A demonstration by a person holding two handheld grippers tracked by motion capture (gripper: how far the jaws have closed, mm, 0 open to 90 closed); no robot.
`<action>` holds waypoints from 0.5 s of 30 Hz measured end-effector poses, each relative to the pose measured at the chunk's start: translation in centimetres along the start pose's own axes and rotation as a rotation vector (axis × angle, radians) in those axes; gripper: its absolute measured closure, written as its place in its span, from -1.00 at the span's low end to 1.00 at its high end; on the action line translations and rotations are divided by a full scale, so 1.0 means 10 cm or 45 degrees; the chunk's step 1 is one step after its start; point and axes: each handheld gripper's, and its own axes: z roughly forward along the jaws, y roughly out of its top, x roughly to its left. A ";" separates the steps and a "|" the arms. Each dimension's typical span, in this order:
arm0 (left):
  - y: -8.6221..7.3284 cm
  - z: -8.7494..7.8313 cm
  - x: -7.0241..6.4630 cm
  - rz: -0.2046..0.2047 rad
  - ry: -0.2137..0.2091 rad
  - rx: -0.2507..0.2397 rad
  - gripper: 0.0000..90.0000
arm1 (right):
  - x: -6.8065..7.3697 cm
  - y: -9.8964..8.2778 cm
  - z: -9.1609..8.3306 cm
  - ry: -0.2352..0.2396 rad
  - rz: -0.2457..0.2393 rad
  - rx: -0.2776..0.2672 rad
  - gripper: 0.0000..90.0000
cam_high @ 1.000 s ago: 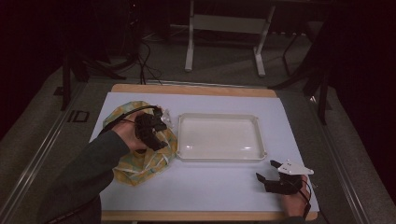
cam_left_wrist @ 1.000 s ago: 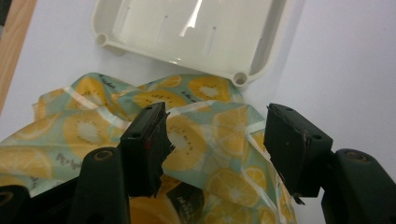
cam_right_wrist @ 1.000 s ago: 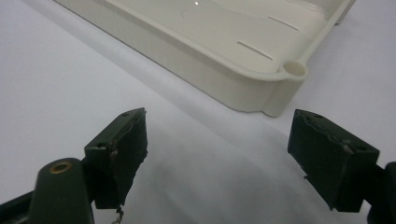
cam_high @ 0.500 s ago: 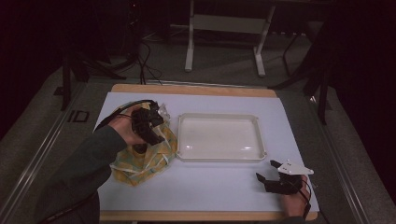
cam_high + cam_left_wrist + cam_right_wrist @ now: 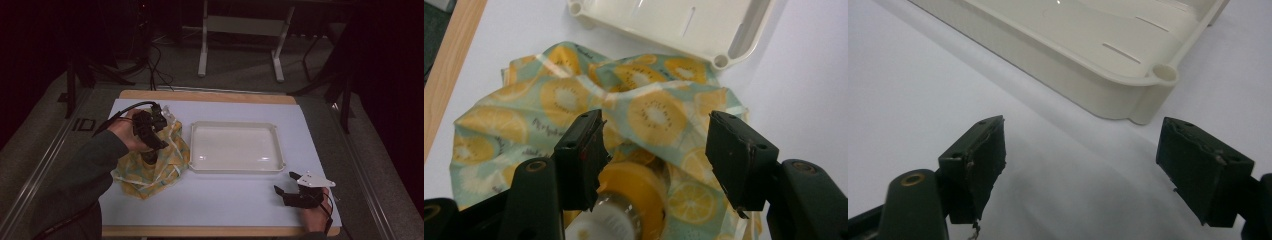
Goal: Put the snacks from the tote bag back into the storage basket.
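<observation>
step: I'm working on the cloth bundle (image 5: 152, 167), the fruit-print wrap with a jar (image 5: 624, 210) sitting in it. Looks to me like the unwrapping / getting-at-the-jar stage, not done yet.
where it is: the cloth bundle lies on the table (image 5: 225, 200) just left of the white tray (image 5: 235, 147), one corner of the tray almost touching the fabric. The jar's orange lid pokes out of the folds, on the side away from the tray.
left gripper (image 5: 654, 150): fingers apart, hanging over the cloth with the jar lid right below them, left of the tray. Nothing pinched, as far as I can see.
right gripper (image 5: 1080, 165): fingers wide apart, holding nothing, parked on the table off the tray's near right corner.
tray: empty.
next move, my guess: drop the left fingers around the jar lid or a fold of cloth and close. Fabric is loose, so I'd watch for snagging it along with the lid.
</observation>
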 end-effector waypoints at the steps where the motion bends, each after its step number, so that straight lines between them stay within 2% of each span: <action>1: 0.00 0.00 0.00 0.000 0.000 0.000 -0.10 | 0.00 0.00 0.00 0.000 0.000 0.000 -0.57; 6: -0.09 -0.04 0.08 -0.037 0.005 0.012 -0.09 | 0.00 0.00 0.00 0.000 0.001 -0.002 -0.57; 15: -0.18 -0.07 0.15 -0.088 0.003 0.012 -0.08 | 0.00 0.00 0.00 -0.001 0.001 0.001 -0.57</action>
